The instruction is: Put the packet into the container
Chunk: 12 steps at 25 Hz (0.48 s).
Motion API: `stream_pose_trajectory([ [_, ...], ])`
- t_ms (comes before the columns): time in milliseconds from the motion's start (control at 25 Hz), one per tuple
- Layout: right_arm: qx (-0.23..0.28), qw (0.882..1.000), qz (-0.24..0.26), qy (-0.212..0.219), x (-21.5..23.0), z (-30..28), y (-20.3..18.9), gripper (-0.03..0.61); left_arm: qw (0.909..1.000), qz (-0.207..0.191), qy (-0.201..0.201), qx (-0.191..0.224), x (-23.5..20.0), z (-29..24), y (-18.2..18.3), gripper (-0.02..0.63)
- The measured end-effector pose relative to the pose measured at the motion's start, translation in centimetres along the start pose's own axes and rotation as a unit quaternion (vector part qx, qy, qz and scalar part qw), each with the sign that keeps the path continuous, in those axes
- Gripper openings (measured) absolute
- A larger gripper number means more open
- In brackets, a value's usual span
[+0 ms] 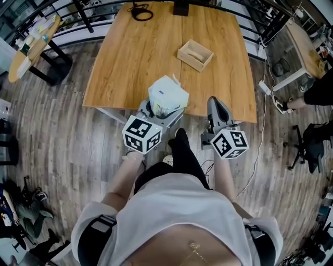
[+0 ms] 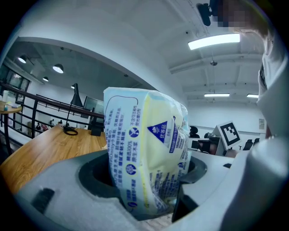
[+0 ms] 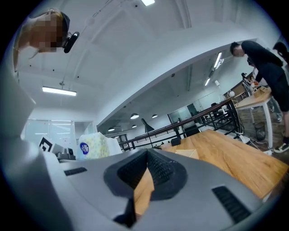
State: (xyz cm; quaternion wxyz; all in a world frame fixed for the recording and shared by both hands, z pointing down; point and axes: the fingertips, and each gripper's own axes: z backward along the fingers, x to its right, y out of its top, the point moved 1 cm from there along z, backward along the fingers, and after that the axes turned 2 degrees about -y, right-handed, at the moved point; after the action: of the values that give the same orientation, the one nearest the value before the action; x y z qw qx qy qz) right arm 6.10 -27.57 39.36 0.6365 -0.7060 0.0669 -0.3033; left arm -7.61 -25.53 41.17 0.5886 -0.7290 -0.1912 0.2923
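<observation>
Left gripper (image 1: 158, 115) (image 2: 146, 173): jaws spread wide and clamped on the packet (image 1: 167, 95) (image 2: 144, 153), one jaw on each broad face. The packet is a soft white plastic pack with blue print. It stands on end between the jaws and sticks up well above them.

Packet position: held in the air at the near edge of the table (image 1: 135, 57), not in the container (image 1: 195, 54). The container is an open wooden box lying further up the table, right of centre and well apart from the packet. What is inside it cannot be made out.

Right gripper (image 1: 218, 111) (image 3: 146, 169): jaws closed tip to tip with nothing between them. It is held level just beside the left gripper, also at the near table edge. From its view the packet (image 3: 92, 145) shows off to the left and the container (image 3: 186, 152) ahead on the wood.

A coiled black cable (image 1: 141, 11) lies at the far end of the table.
</observation>
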Motion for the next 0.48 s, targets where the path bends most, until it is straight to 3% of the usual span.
stream_pose_trajectory([
  [480,-0.012,0.999,0.019,0.025,1.1,-3.4,1.4,0.012,0.9986,-0.051,-0.01,-0.013,-2.6,-3.2,2.5,0.356],
])
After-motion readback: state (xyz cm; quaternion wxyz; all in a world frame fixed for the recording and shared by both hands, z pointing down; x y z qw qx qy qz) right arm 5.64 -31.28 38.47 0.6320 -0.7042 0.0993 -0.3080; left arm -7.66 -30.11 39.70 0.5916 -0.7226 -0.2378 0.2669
